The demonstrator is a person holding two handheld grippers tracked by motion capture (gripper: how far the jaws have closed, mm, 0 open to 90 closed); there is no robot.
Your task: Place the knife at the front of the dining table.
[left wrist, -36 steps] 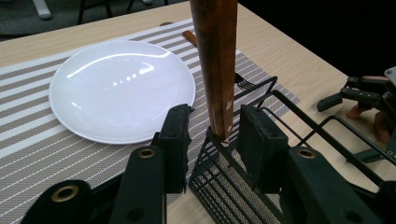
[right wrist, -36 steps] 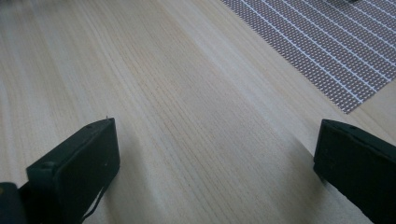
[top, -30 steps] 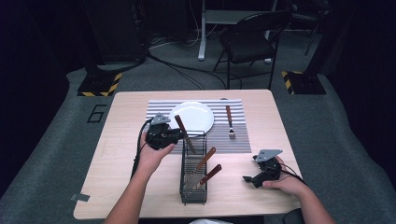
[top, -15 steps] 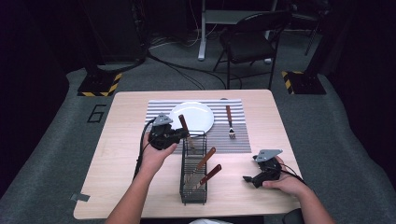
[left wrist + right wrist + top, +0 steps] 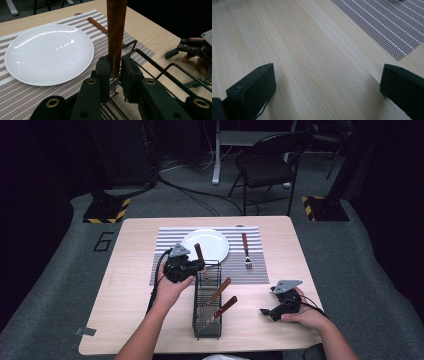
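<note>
The left hand-held gripper (image 5: 196, 265) has just closed its jaws on the wooden-handled knife (image 5: 115, 37), which stands upright at the far end of the wire caddy (image 5: 207, 310), barely shifted. The right hand-held gripper (image 5: 267, 311) stays wide open, empty, low over the worktop (image 5: 312, 62).

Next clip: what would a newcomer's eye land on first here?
Probably the left gripper, shut on a wooden-handled utensil that stands upright at the far end of the black wire caddy mid-table. Beyond it, a white plate sits on a striped placemat, with a fork lying to its right. The right gripper rests open on the bare tabletop near the front edge.
</note>
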